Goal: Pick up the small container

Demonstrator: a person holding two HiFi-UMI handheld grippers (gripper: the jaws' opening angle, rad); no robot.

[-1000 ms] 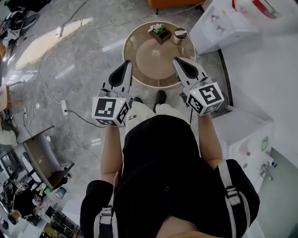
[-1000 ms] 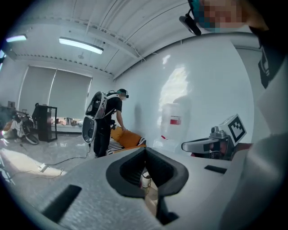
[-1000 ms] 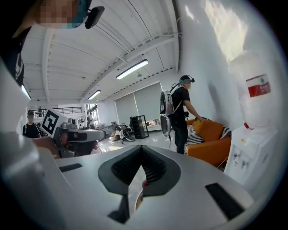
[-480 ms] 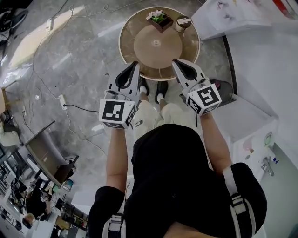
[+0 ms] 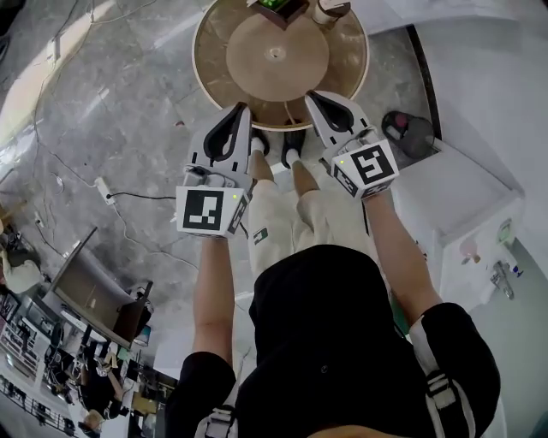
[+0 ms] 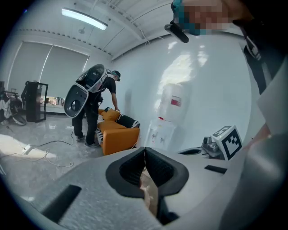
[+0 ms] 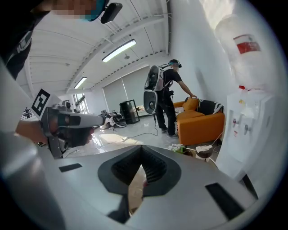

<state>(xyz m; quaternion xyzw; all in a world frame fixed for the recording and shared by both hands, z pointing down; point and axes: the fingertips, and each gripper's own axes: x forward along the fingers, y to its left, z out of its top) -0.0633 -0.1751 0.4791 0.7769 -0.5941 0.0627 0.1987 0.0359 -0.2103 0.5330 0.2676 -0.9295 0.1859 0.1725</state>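
Note:
The small container (image 5: 330, 10), a dark cup with a white lid, stands at the far right of the round wooden table (image 5: 210, 73), cut by the head view's top edge. In the right gripper view the container (image 7: 204, 151) shows just past the jaws, to the right. My left gripper (image 5: 241, 111) hangs over the table's near rim, jaws shut and empty. My right gripper (image 5: 313, 97) is level with it to the right, also shut with nothing held. Both are well short of the container. The closed tips show in each gripper view, left gripper (image 6: 144, 151) and right gripper (image 7: 141, 151).
A small boxed plant (image 5: 276, 7) sits left of the container on the table. A white water dispenser (image 7: 245, 128) stands right of the table. Beyond are an orange sofa (image 7: 201, 123) and a person with a backpack (image 7: 164, 96). Cables (image 5: 103, 188) lie on the floor at left.
The table has slid toward the top of the head view as the person stepped closer. Both grippers now reach its near rim. Their jaws have stayed shut.

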